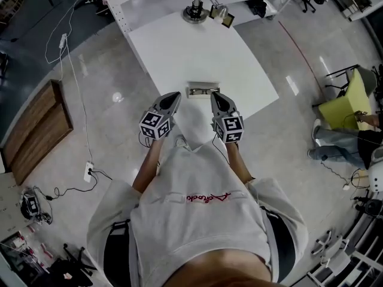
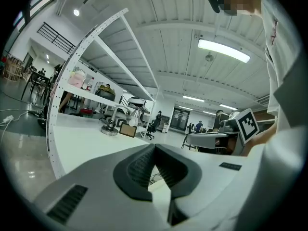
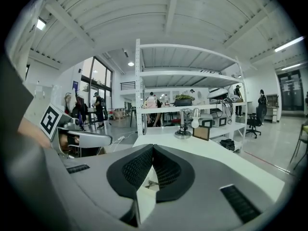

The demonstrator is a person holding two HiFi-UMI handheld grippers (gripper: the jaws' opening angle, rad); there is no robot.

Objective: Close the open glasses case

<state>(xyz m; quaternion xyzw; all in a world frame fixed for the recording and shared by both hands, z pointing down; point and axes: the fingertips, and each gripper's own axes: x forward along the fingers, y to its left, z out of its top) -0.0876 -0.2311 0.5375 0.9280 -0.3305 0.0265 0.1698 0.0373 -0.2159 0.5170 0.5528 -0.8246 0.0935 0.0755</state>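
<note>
Standing at the near edge of a white table (image 1: 179, 46), a person holds 2 grippers side by side, both aimed forward and only slightly downward. The case (image 1: 203, 90) lies open on the table, close to that near edge, with its long side across the person's line of sight. In the head view the left gripper (image 1: 175, 95) has its tip at the case's left end and the right gripper (image 1: 215, 95) at its right end (whether either touches the case cannot be told).

In the left gripper view the left gripper (image 2: 154, 150) has its jaws brought together at the tips, with nothing between the pads. The right gripper (image 3: 153, 150) shows the same in its own view: tips meeting, nothing held.

At the table's far end stand a lamp (image 1: 196, 11) and, just beside it, a small frame (image 1: 228, 21).
</note>
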